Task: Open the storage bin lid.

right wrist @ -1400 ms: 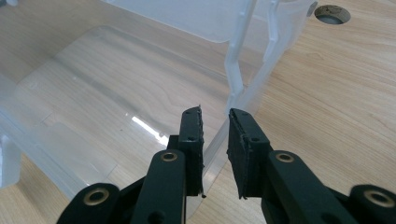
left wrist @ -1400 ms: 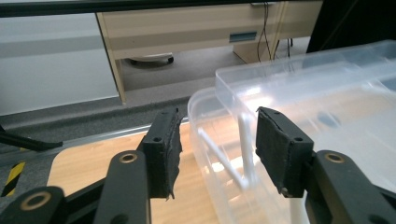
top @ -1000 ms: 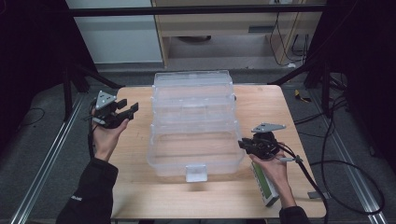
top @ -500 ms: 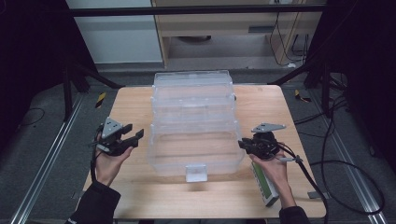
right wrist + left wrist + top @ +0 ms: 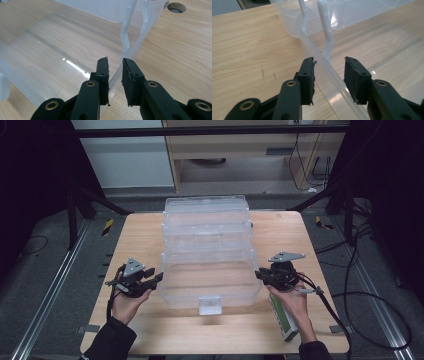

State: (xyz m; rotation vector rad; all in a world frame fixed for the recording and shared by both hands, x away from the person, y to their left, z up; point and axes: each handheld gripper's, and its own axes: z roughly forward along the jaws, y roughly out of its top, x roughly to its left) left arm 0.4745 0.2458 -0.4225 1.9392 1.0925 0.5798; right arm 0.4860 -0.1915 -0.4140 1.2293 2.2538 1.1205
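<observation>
Held mid-frame for lifting: clear tiered box (image 5: 210,265), right gripper (image 5: 115,62) pinching one wall, left gripper (image 5: 329,62) part-open, closing astride the other.

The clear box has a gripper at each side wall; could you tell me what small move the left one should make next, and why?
Probably close the left gripper onto the clear box wall: its jaws straddle the rim with gaps showing, while the right gripper looks clamped.

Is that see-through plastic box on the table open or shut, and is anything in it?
Open and empty: the clear box has its tiers folded out stepwise, and the wooden table shows through its bare bottom.
</observation>
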